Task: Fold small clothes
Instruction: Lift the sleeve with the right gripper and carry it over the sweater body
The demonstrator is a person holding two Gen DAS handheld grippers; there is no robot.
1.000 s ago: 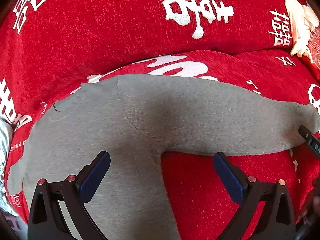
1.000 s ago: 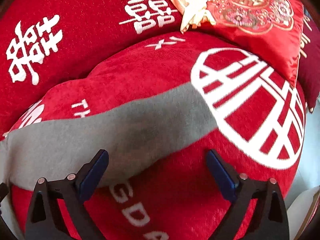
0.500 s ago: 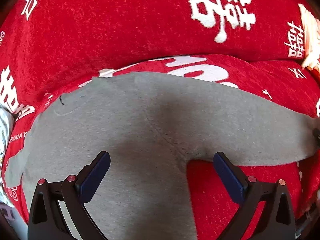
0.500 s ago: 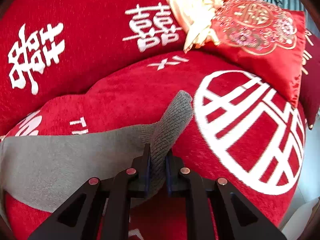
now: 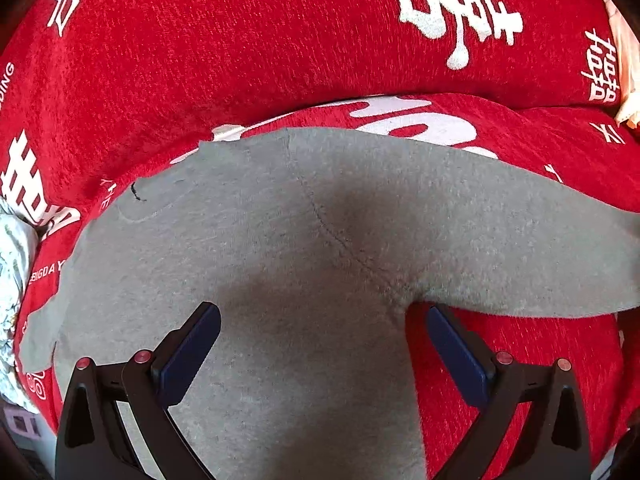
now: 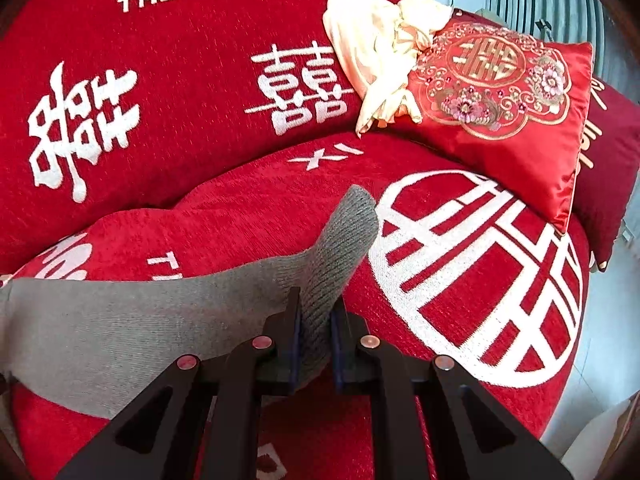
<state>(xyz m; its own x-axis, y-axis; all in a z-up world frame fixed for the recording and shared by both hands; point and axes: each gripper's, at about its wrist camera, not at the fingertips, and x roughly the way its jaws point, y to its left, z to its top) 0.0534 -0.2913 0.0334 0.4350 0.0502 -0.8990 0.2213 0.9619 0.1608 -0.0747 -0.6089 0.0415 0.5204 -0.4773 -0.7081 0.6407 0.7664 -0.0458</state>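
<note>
One grey top [image 5: 320, 248] lay flat on the red sofa cover [image 5: 200, 60], which had big white signs and letters on it. Two grippers were there, one in each hand. The left gripper [image 5: 320, 344] hung over the top with its two blue pads spread wide apart, holding nothing; one pad was above the grey body and the other was above the red cover, just beside where the sleeve joins the body.

The right gripper [image 6: 314, 332] was squeezed tight on the ribbed cuff of the sleeve [image 6: 340, 248], and the end of the cuff stuck up past the fingers (like a little grey tongue).

Only the left wrist view showed the body of the top and its neck hole, plus a pale patterned cloth [image 5: 12, 280] at the left edge. Only the right wrist view showed the gripped cuff, one shiny red cushion [image 6: 504, 104] with gold and flower stitching, one cream cloth [image 6: 380, 52] bunched up beside it and touching it, and one darker red cushion [image 6: 608, 168] behind.
</note>
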